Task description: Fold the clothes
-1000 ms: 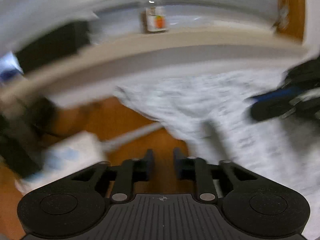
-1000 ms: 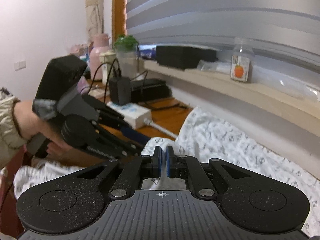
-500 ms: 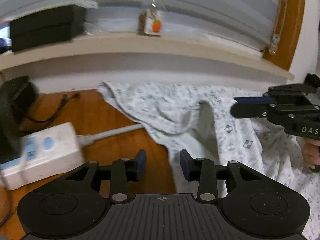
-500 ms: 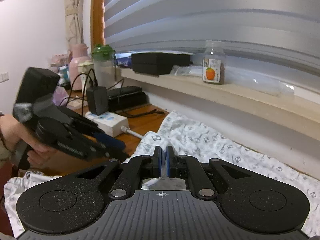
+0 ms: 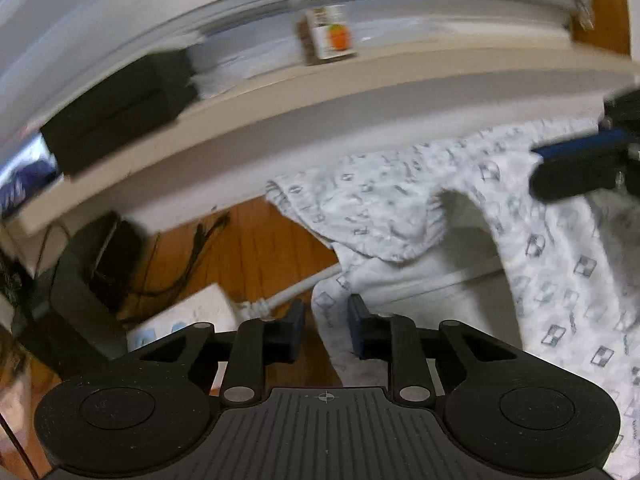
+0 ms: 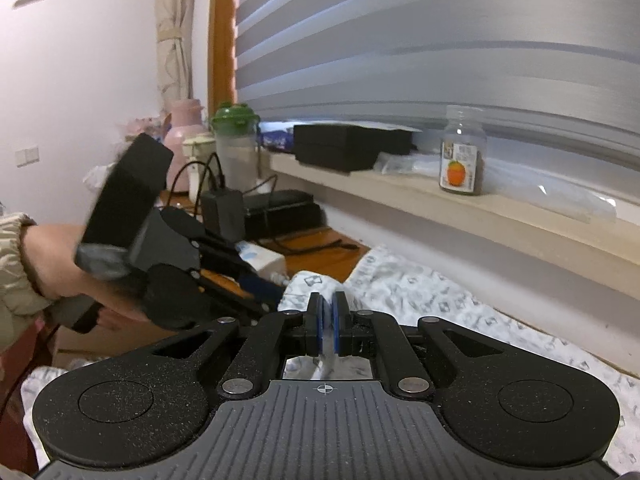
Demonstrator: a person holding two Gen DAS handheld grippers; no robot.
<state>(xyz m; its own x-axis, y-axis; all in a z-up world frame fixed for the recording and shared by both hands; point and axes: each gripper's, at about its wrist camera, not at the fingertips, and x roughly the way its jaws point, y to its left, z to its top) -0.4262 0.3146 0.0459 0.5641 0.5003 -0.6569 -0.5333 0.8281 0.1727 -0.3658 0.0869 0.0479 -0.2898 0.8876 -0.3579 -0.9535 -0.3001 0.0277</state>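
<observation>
On the wooden table (image 5: 256, 248), right up against the wall under the window ledge (image 6: 520, 216), lies a white cloth (image 5: 400, 208) with little grey squares on it. The right gripper (image 6: 328, 320) has its jaws pressed tight on a fold of the cloth. The left gripper (image 5: 326, 322) has its jaws apart, and an edge of the cloth sits between them, but they are not pinching it. A hand (image 6: 60, 264) holds the left gripper. On the ledge stand a jar (image 6: 462, 152) with an orange on its label and a black box (image 6: 352, 146). A white power strip (image 5: 188, 320) lies on the table near the cloth.
</observation>
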